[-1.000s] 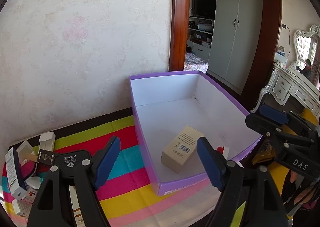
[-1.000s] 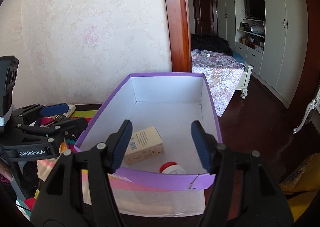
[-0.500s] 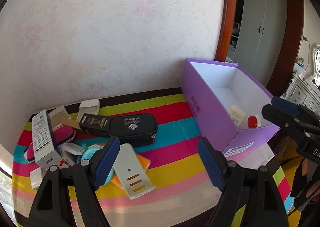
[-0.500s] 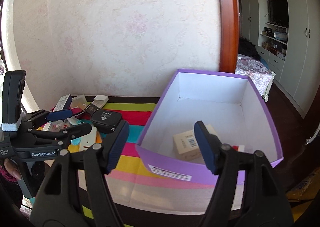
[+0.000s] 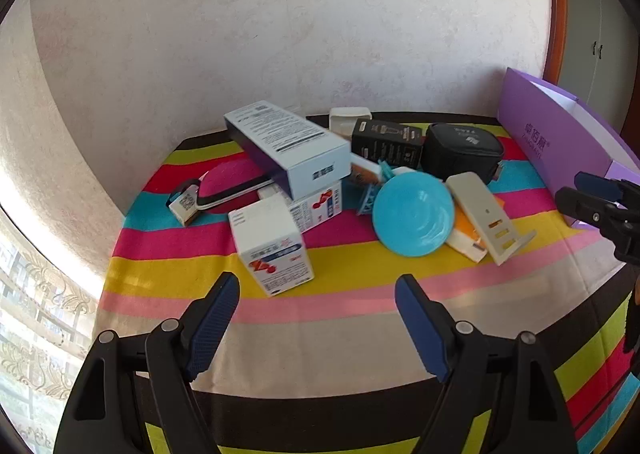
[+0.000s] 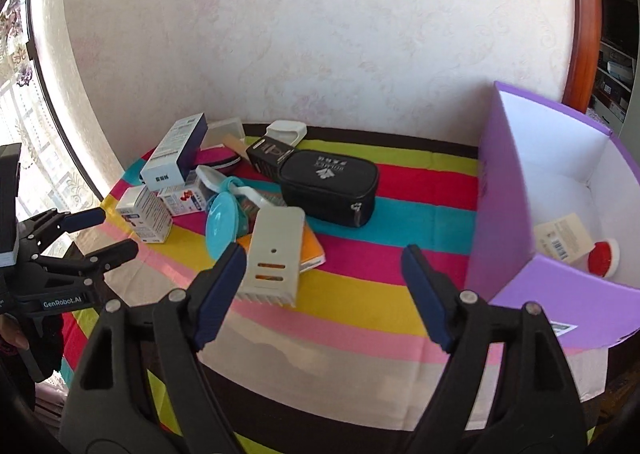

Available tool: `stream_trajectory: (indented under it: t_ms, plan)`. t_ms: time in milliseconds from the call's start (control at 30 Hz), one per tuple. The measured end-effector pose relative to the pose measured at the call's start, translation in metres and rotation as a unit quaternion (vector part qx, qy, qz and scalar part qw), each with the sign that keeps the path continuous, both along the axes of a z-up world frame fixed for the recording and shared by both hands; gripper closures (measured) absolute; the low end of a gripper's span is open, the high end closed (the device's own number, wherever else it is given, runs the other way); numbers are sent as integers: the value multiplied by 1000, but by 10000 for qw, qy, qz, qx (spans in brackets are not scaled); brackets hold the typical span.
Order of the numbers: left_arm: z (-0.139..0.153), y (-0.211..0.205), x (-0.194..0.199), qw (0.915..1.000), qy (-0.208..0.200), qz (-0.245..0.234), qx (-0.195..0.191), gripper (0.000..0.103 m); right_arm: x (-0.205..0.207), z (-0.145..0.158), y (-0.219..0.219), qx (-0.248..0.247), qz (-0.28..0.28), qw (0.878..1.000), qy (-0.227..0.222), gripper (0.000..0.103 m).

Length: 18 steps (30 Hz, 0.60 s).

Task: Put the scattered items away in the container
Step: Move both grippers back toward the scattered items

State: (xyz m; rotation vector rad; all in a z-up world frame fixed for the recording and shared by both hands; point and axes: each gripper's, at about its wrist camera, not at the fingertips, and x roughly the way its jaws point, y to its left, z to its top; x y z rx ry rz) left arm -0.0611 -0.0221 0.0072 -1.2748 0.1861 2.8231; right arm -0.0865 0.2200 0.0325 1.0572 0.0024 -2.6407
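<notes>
Left tool (image 5: 316, 318) hangs over the near edge of the counter (image 5: 320, 338), jaws apart, nothing btwn them. Right tool (image 6: 322, 290) likewise over the striped cloth, jaws apart and just been opening wider, nothing btwn them; the cream slotted stand (image 6: 274, 260) lies just past its left finger, not touched.

Just beyond the left tool: a small white box w/ red and blue print (image 5: 272, 246), upright. Behind it a second printed box (image 5: 320, 208), w/ a long white and purple carton (image 5: 288, 148) lying across the top. Left of those, a pink and black pouch (image 5: 232, 184) and a small barcode box (image 5: 185, 206).

Mid pile: turquoise disc (image 5: 414, 214), tilted, resting against the cream stand, which overlaps an orange flat packet (image 6: 310, 244). Further back, black zip case (image 6: 330, 184), a black carton (image 5: 386, 142) beside it, and a white open holder (image 6: 286, 130) near the wall.

Purple container (image 6: 504, 198) sits at the right end of the counter, well apart from the pile. Inside: a beige barcode box (image 6: 564, 240) and a red-lidded jar (image 6: 604, 256), touching.
</notes>
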Motion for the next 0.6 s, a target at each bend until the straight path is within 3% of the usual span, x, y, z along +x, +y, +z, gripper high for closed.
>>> stream_trajectory:
  t_ms: [100, 400, 600]
  plan:
    - [-10, -17, 4, 9999, -61, 126, 66, 22, -3, -12, -13, 13, 56, 9998, -164, 22]
    - [-34, -53, -1, 9951, -412, 526, 731, 22, -18, -40, -45, 291, 192, 9980, -519, 22]
    - [-42, -55, -3, 9946, -469, 505, 770, 22, -30, -51, -47, 295, 153, 9974, -643, 22]
